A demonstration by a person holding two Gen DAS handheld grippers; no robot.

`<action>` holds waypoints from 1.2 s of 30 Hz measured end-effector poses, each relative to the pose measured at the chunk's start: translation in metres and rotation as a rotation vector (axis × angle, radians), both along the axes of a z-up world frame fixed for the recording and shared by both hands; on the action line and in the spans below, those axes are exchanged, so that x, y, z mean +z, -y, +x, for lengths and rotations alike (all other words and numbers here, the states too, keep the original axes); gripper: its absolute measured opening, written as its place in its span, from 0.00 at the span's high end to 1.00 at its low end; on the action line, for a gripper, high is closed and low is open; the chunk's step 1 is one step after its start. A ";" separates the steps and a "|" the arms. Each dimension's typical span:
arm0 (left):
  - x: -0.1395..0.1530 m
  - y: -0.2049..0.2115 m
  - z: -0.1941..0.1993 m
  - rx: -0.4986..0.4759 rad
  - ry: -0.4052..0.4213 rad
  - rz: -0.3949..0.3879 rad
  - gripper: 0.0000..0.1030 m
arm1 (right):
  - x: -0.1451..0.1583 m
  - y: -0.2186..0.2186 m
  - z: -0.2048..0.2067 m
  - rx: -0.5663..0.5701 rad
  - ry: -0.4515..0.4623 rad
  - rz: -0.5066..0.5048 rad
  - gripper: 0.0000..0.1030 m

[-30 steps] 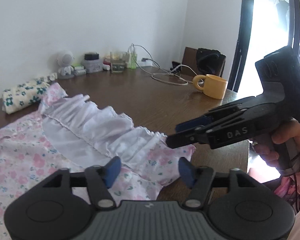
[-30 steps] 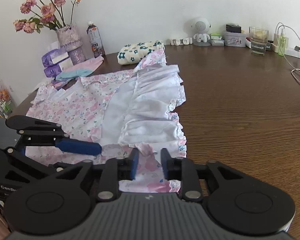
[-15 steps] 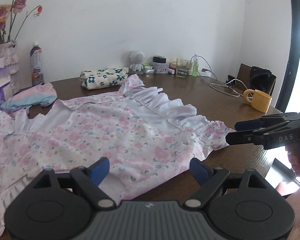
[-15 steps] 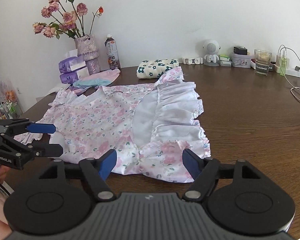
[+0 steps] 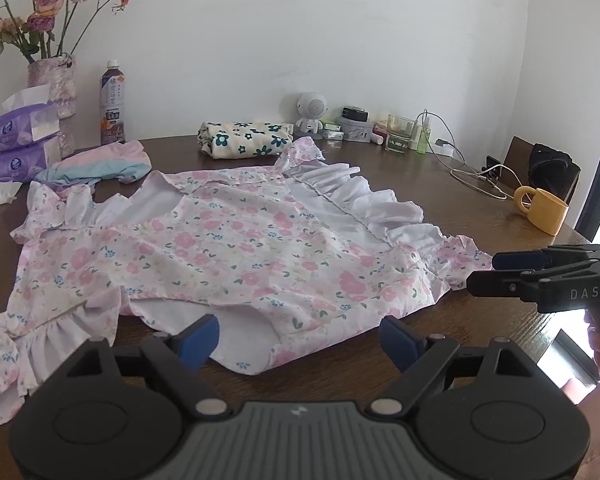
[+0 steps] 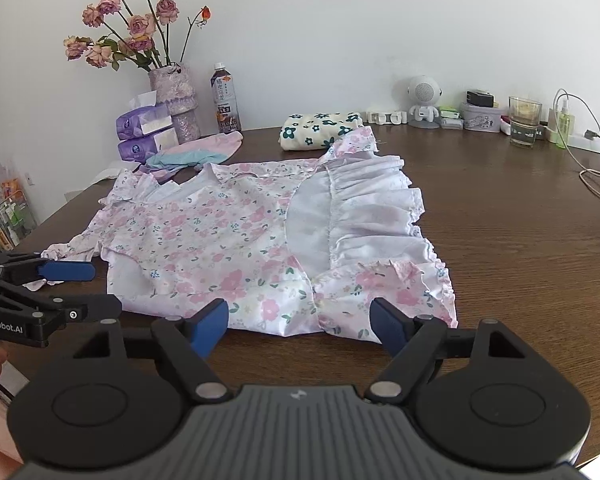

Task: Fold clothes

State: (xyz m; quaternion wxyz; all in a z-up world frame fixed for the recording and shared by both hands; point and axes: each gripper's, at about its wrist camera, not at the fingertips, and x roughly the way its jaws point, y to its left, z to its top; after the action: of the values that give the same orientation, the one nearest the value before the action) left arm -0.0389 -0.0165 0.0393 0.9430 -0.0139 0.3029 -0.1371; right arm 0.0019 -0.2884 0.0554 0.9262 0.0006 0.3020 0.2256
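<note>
Both black grippers have blue-padded fingers (image 5: 198, 334), silver screws, and white "DAS" and "GenRobot.AI" lettering.

Dark wood table (image 6: 500, 240) with a floral dress (image 6: 260, 240) spread flat in the middle. Along the back: vase (image 6: 176, 100), tissue packs (image 6: 144, 136), bottle (image 6: 225, 98), folded cloth (image 6: 320, 130) (green flowers), glass (image 6: 524, 120). Yellow mug (image 5: 544, 210) sits near the right edge.

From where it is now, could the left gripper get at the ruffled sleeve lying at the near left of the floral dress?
Probably yes. The left gripper hangs open just short of the floral dress, and the ruffled sleeve lies flat on the table with nothing on or in front of it. The right gripper is off at the other side.
</note>
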 end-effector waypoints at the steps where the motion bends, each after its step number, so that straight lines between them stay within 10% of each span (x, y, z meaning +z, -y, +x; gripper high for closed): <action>1: 0.000 0.000 0.000 0.001 0.000 0.001 0.16 | -0.001 0.000 0.000 0.000 -0.004 0.001 0.23; 11: 0.000 0.007 0.006 -0.050 0.010 0.094 0.17 | -0.004 0.003 0.008 0.064 0.060 -0.174 0.21; 16: -0.003 0.018 0.008 -0.117 0.020 0.168 0.35 | -0.007 0.002 0.014 0.164 0.092 -0.302 0.25; 23: -0.009 0.025 0.015 -0.189 0.022 0.260 0.60 | -0.015 -0.001 0.030 0.331 0.096 -0.479 0.54; 28: -0.015 0.026 0.020 -0.242 0.007 0.309 0.63 | -0.019 0.003 0.033 0.394 0.094 -0.507 0.57; 32: -0.019 0.031 0.023 -0.306 -0.006 0.332 0.86 | -0.022 0.005 0.032 0.403 0.091 -0.510 0.91; 36: -0.020 0.034 0.023 -0.350 -0.003 0.349 0.97 | -0.022 0.003 0.028 0.399 0.106 -0.525 0.98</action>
State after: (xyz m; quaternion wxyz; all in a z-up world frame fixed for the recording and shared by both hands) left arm -0.0162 -0.0506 0.0193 0.8927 0.2017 0.3211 -0.2437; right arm 0.0298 -0.2914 0.0335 0.8468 -0.3090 0.2953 0.3165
